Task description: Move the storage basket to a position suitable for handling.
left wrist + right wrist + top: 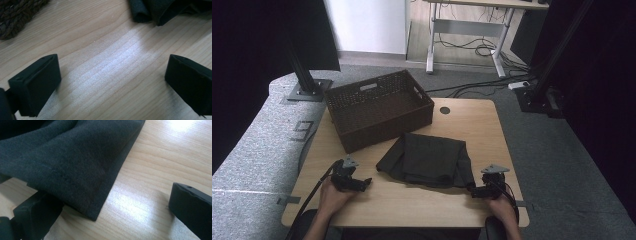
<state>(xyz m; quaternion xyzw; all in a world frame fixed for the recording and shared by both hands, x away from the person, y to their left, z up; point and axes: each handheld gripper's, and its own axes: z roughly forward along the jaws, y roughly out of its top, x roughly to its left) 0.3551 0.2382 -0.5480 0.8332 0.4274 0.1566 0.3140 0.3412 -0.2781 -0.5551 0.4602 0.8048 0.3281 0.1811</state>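
Wooden table [412,200] bears a wicker basket [379,110] and folded dark cloth [427,160]; left gripper [364,184] and right gripper [472,190] both spread wide, grasping nothing.

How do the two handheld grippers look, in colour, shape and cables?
Both the left gripper and the right gripper are black, each with two blocky, flat-faced jaws. A grey three-cornered plate sits on top of each. A black cable trails from each back toward the person. The forearms at the bottom edge show no sleeves.
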